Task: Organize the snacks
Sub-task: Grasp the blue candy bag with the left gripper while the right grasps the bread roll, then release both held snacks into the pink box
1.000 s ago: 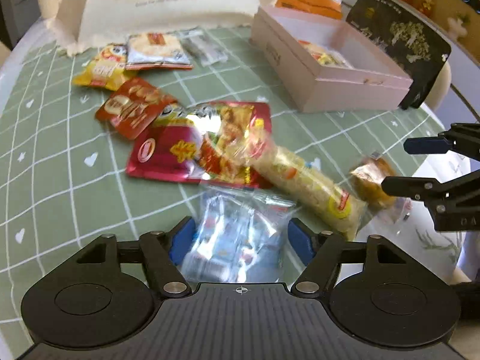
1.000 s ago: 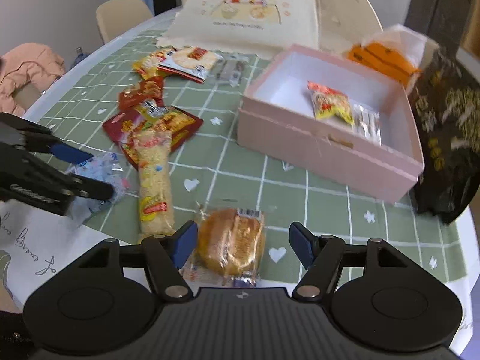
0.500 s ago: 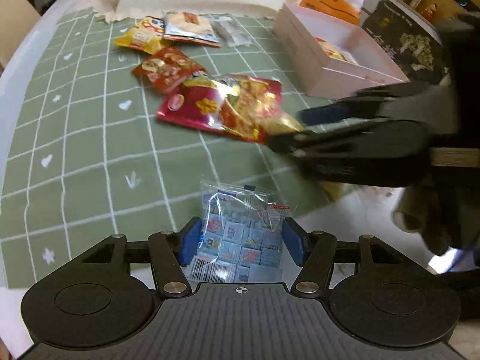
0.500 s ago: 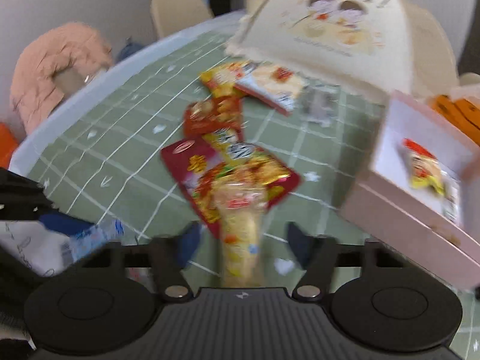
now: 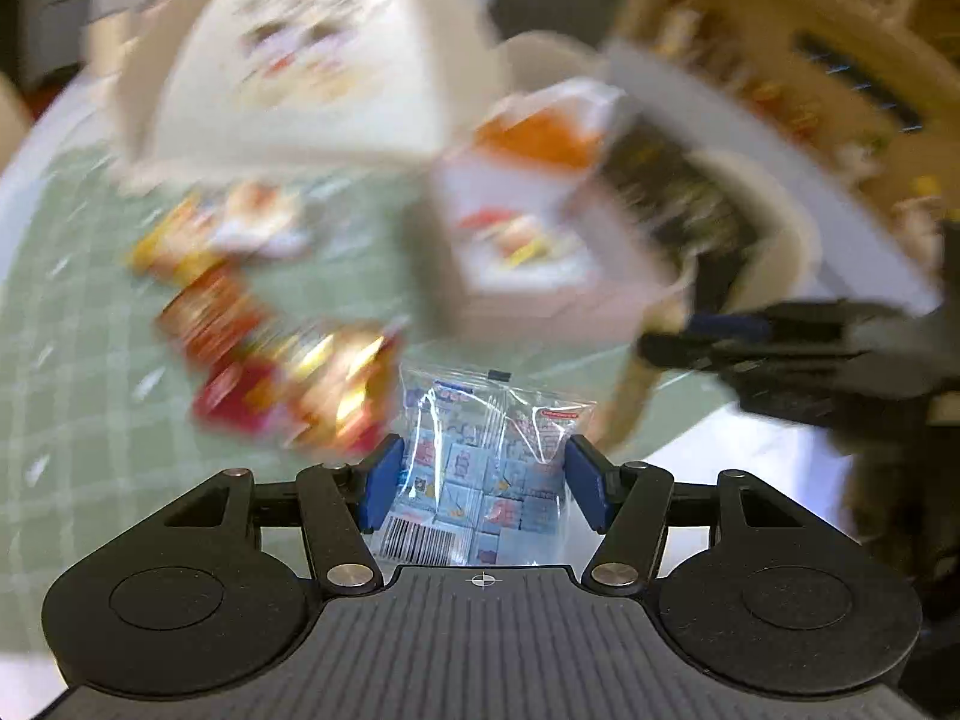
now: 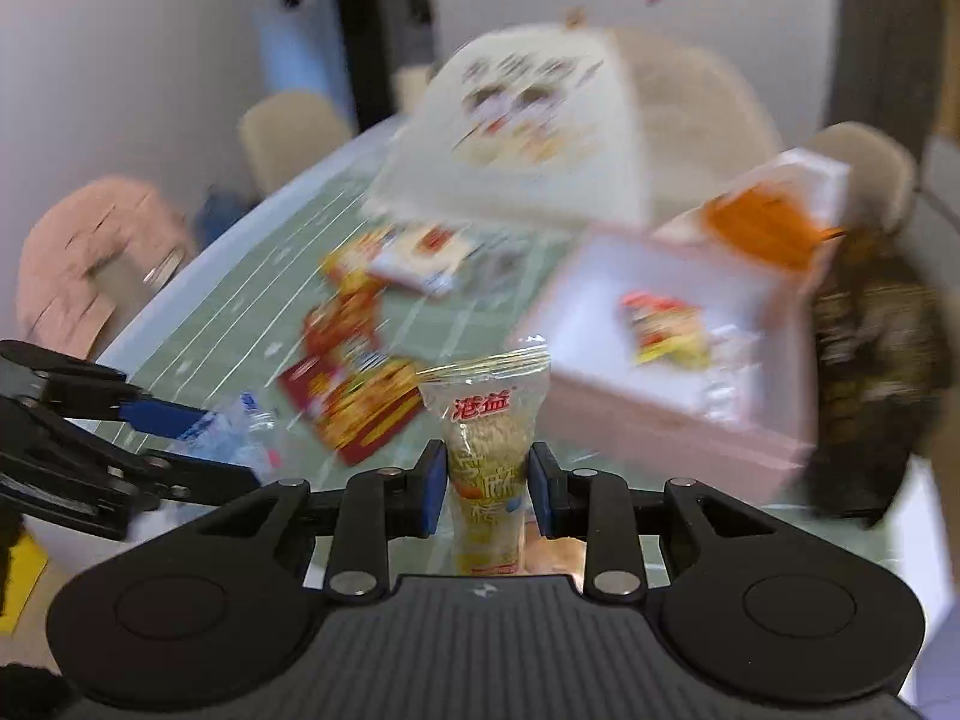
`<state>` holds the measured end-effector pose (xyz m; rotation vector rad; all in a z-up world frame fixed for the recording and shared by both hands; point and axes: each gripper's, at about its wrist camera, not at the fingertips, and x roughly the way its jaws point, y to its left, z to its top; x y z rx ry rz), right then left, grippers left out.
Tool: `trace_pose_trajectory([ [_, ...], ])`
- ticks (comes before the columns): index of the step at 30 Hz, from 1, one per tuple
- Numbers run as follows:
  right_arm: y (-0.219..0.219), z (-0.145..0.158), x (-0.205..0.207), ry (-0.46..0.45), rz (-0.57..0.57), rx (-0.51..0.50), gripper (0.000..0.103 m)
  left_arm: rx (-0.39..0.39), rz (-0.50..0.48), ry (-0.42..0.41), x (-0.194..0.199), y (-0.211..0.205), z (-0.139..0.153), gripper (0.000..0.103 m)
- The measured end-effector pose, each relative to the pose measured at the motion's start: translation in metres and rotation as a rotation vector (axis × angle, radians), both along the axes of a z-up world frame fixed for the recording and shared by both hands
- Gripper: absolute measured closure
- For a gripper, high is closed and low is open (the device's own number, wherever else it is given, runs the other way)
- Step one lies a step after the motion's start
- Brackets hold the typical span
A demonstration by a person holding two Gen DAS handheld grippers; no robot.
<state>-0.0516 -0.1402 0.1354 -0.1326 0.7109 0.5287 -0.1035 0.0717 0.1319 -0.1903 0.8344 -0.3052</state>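
My left gripper (image 5: 480, 483) is shut on a clear blue candy bag (image 5: 480, 468) and holds it above the table; the bag also shows in the right wrist view (image 6: 240, 426). My right gripper (image 6: 487, 489) is shut on a long yellow noodle-snack pack (image 6: 489, 450), held upright and lifted. The open pink box (image 6: 672, 414) lies ahead right with a snack pack (image 6: 663, 330) inside; it also shows in the left wrist view (image 5: 540, 294). Red snack packs (image 6: 354, 396) lie on the green tablecloth (image 6: 252, 300). Both views are motion-blurred.
A cream printed bag (image 6: 516, 120) stands at the back. An orange item (image 6: 762, 222) and a dark bag (image 6: 870, 372) sit beside the box. Several small packs (image 6: 408, 252) lie near the cream bag. Chairs (image 6: 288, 138) ring the table.
My left gripper closed on the blue candy bag and lifted it. My right gripper left the bun, closed on the yellow noodle-snack pack and raised it. Both cameras swung upward.
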Motion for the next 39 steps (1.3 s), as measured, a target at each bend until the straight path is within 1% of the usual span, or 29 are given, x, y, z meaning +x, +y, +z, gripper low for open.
trace_pose_trajectory([
  [2, -0.016, 0.014, -0.002, -0.052, -0.061, 0.022, 0.074, -0.005, -0.055, -0.09, 0.013, -0.012, 0.03, 0.039],
  [4, -0.031, 0.025, 0.0, -0.099, -0.109, 0.052, 0.074, -0.009, -0.068, -0.181, 0.031, -0.018, 0.057, 0.039],
  [6, -0.038, 0.03, 0.0, -0.125, -0.156, 0.068, 0.074, -0.035, -0.054, -0.259, 0.055, -0.021, 0.076, 0.038],
  [7, -0.041, 0.031, 0.0, -0.13, -0.181, 0.078, 0.075, -0.061, -0.037, -0.288, 0.072, -0.022, 0.082, 0.038],
  [8, -0.044, 0.031, 0.0, -0.126, -0.204, 0.092, 0.075, -0.096, -0.019, -0.299, 0.091, -0.021, 0.085, 0.038],
  [10, -0.048, 0.029, -0.002, -0.115, -0.224, 0.115, 0.075, -0.138, -0.01, -0.273, 0.129, -0.025, 0.082, 0.038],
  [11, -0.048, 0.028, -0.004, -0.114, -0.234, 0.121, 0.075, -0.144, -0.01, -0.25, 0.149, -0.029, 0.075, 0.038],
  [13, -0.05, 0.028, -0.01, -0.118, -0.256, 0.114, 0.075, -0.156, -0.004, -0.177, 0.186, -0.039, 0.048, 0.038],
  [15, -0.053, 0.026, -0.016, -0.12, -0.274, 0.104, 0.075, -0.159, 0.023, -0.091, 0.213, -0.048, 0.013, 0.038],
  [16, -0.054, 0.025, -0.019, -0.118, -0.287, 0.1, 0.075, -0.144, 0.022, -0.052, 0.222, -0.053, -0.006, 0.038],
  [18, -0.058, 0.023, -0.018, -0.104, -0.308, 0.094, 0.075, -0.077, 0.009, 0.012, 0.231, -0.063, -0.038, 0.04],
  [19, -0.06, 0.022, -0.017, -0.098, -0.32, 0.091, 0.075, -0.04, 0.003, 0.029, 0.23, -0.067, -0.05, 0.043],
  [20, -0.063, 0.022, -0.015, -0.098, -0.331, 0.087, 0.075, -0.035, 0.0, 0.025, 0.227, -0.066, -0.056, 0.043],
  [21, -0.064, 0.023, -0.013, -0.1, -0.342, 0.084, 0.075, -0.059, 0.003, 0.005, 0.222, -0.062, -0.058, 0.043],
  [22, -0.066, 0.025, -0.01, -0.1, -0.351, 0.085, 0.075, -0.101, 0.019, -0.025, 0.217, -0.055, -0.055, 0.043],
  [25, -0.067, 0.037, 0.015, -0.086, -0.35, 0.111, 0.075, -0.214, 0.118, -0.114, 0.206, -0.021, -0.028, 0.043],
  [26, -0.066, 0.043, 0.03, -0.08, -0.339, 0.126, 0.075, -0.228, 0.148, -0.137, 0.203, -0.009, -0.019, 0.043],
  [28, -0.061, 0.052, 0.063, -0.045, -0.322, 0.155, 0.075, -0.229, 0.197, -0.162, 0.196, 0.016, -0.004, 0.043],
  [30, -0.055, 0.053, 0.106, 0.053, -0.307, 0.175, 0.074, -0.223, 0.226, -0.161, 0.184, 0.039, 0.0, 0.043],
  [32, -0.044, 0.043, 0.155, 0.203, -0.305, 0.148, 0.073, -0.22, 0.254, -0.136, 0.167, 0.059, -0.005, 0.043],
  [33, -0.037, 0.037, 0.175, 0.251, -0.329, 0.126, 0.072, -0.22, 0.27, -0.123, 0.156, 0.069, -0.01, 0.043],
  [34, -0.028, 0.034, 0.187, 0.257, -0.329, 0.113, 0.07, -0.22, 0.288, -0.108, 0.148, 0.079, -0.019, 0.043],
  [35, -0.017, 0.032, 0.196, 0.249, -0.313, 0.097, 0.063, -0.219, 0.307, -0.088, 0.138, 0.088, -0.028, 0.043],
  [36, -0.002, 0.03, 0.204, 0.233, -0.289, 0.072, 0.052, -0.216, 0.324, -0.067, 0.131, 0.096, -0.04, 0.043],
  [37, 0.017, 0.027, 0.213, 0.217, -0.259, 0.046, 0.046, -0.214, 0.343, -0.034, 0.124, 0.103, -0.051, 0.043],
  [38, 0.034, 0.024, 0.22, 0.208, -0.226, 0.032, 0.038, -0.217, 0.349, -0.003, 0.119, 0.107, -0.059, 0.043],
  [39, 0.053, 0.019, 0.228, 0.206, -0.186, 0.025, 0.035, -0.221, 0.346, 0.026, 0.114, 0.111, -0.066, 0.043],
])
